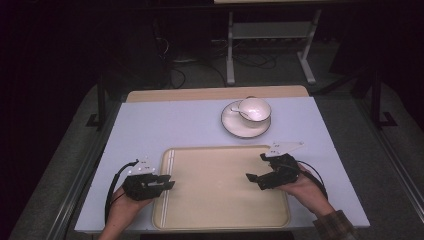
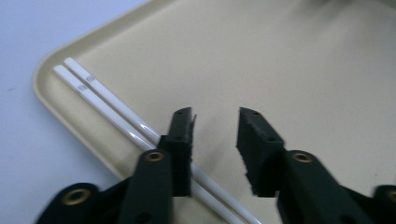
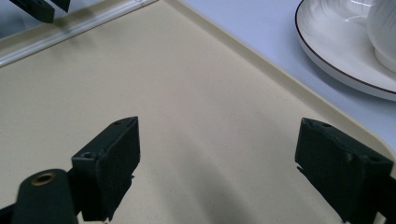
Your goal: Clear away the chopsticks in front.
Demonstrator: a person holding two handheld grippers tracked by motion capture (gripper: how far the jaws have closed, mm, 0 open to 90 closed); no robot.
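A beige tray [image 1: 220,220] lies on the near half of the table. Two white chopsticks [image 1: 170,167] rest side by side along its left inner edge, seen close in the left gripper view as chopsticks [image 2: 107,100]. My left gripper [image 1: 169,184] hovers over the tray's left edge, open and empty; its jaws stand just above the chopsticks [image 2: 215,122]. My right gripper [image 1: 254,180] is over the tray's right part, wide open with nothing between its jaws [image 3: 219,163]. A white cup [image 1: 254,109] sits on a white saucer [image 1: 235,126] beyond the tray.
The table carries a pale blue mat [image 1: 165,122]. The saucer [image 3: 336,51] lies close to the tray's far right corner [image 3: 261,65]. A metal stand [image 1: 270,45] and cables sit on the floor behind the table.
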